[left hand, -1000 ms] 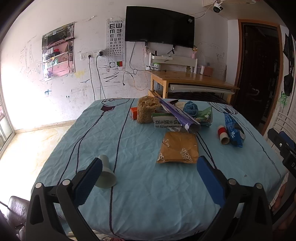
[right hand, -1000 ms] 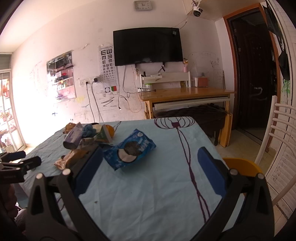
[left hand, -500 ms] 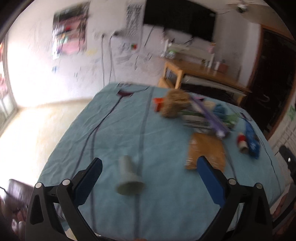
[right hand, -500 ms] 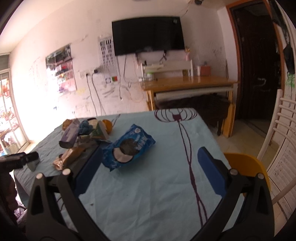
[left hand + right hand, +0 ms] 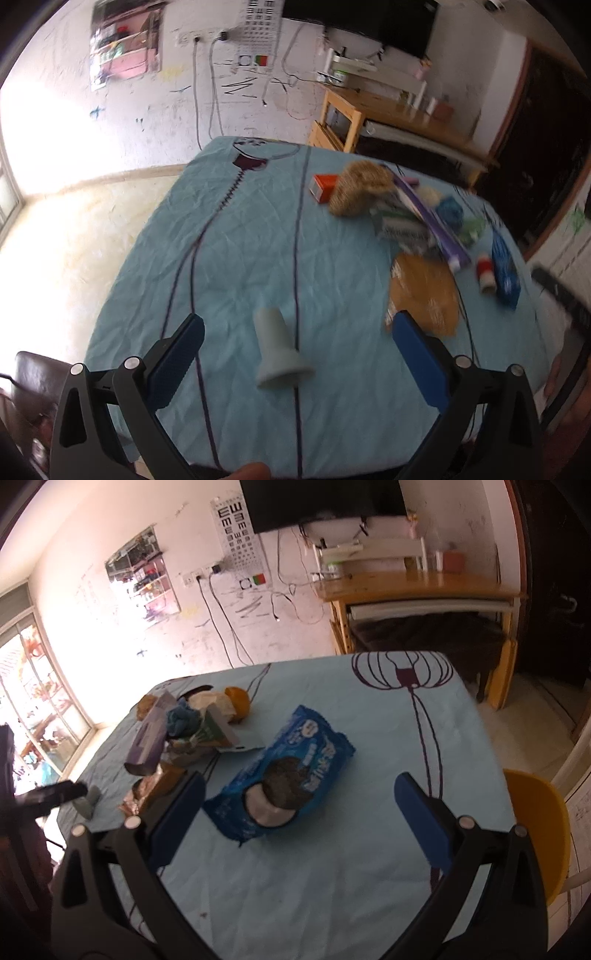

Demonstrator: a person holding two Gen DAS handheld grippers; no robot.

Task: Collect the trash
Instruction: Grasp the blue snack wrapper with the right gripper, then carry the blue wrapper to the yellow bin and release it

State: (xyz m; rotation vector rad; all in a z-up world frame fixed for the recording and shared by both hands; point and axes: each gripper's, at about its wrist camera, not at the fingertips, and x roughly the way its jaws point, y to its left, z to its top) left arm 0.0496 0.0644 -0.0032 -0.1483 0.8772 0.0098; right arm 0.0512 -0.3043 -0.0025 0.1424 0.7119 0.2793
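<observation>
Both cameras have tipped downward over the last second, so the pale grey funnel-shaped plastic piece (image 5: 277, 349) now sits between the left claw's (image 5: 295, 354) wide-spread blue pads, lying on the table (image 5: 236, 240) with its flared end toward the camera. Right claw (image 5: 299, 812) also gapes wide, empty, with the blue cookie packet (image 5: 284, 775) between its fingers. At 1 o'clock from the funnel lies a brown crinkled wrapper (image 5: 424, 291), with more litter piled beyond. Nothing looks collected yet; every piece remains.
</observation>
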